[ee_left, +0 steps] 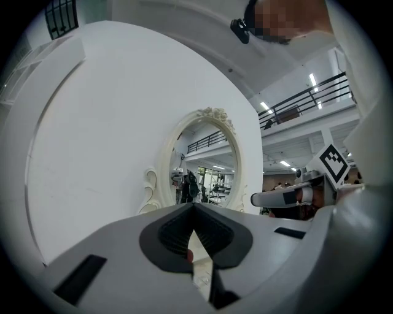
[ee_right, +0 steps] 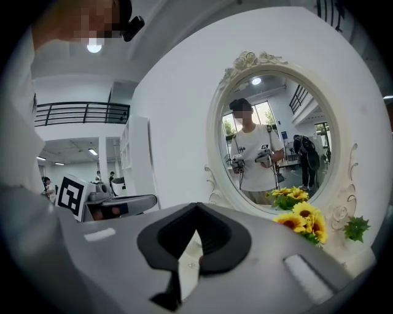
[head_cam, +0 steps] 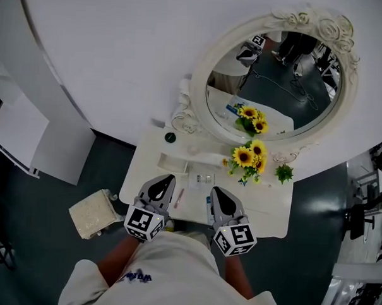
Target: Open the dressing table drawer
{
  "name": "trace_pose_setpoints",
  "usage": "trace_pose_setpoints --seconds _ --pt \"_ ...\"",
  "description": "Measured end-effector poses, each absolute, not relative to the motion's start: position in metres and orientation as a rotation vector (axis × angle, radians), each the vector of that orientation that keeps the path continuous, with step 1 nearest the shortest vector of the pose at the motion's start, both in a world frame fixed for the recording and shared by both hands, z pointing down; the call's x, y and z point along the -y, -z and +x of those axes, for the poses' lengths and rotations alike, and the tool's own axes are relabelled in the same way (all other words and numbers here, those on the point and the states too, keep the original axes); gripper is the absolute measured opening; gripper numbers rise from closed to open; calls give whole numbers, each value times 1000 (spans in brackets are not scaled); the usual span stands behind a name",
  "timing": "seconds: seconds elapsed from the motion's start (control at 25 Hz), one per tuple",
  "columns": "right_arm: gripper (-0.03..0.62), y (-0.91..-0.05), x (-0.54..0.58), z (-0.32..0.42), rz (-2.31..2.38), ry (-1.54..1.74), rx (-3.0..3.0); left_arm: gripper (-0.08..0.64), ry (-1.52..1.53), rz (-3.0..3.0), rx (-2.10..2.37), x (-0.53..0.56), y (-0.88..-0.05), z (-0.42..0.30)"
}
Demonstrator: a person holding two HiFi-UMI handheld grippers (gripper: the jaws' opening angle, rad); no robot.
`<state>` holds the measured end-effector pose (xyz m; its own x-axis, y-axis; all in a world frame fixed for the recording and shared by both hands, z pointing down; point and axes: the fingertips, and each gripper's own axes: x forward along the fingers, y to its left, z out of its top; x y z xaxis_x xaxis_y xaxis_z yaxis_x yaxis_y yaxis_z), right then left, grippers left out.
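Left hand-held gripper point(head_cam: 158, 190) and right hand-held gripper point(head_cam: 225, 206), jaws together on nothing, hang side by side over the front edge of the tabletop point(head_cam: 267, 212); the drawer, hidden here, presumably sits just below that edge, equally near both.

We see a cream mirror frame point(head_cam: 323, 25) above a white table point(head_cam: 267, 206), with yellow, green-leaved sunflowers point(head_cam: 244, 157) just below that frame. Our grey left gripper point(head_cam: 168, 179) and right gripper point(head_cam: 216, 191) bear black-and-white square markers.
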<state>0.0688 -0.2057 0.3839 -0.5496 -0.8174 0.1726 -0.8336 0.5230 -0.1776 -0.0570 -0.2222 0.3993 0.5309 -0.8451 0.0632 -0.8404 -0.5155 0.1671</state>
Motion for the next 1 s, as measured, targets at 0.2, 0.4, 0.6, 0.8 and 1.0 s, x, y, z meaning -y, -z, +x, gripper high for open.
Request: trace_pose_setpoints --seconds 0.2,0.4,0.6,0.8,1.0 --pt "9 -385 203 67 1469 -364 2672 8 21 2614 1419 223 -400 -56" --pt "9 -387 201 69 1486 -366 2658 9 20 2612 1405 223 -402 -57" --pt "9 -386 199 68 1490 -354 2649 9 21 2611 1396 220 -403 -58" --pt "9 -385 197 66 1487 -341 2646 8 18 2611 1387 218 -404 -58" --pt "9 -386 194 66 1495 -343 2646 9 12 2611 1385 214 -405 -58"
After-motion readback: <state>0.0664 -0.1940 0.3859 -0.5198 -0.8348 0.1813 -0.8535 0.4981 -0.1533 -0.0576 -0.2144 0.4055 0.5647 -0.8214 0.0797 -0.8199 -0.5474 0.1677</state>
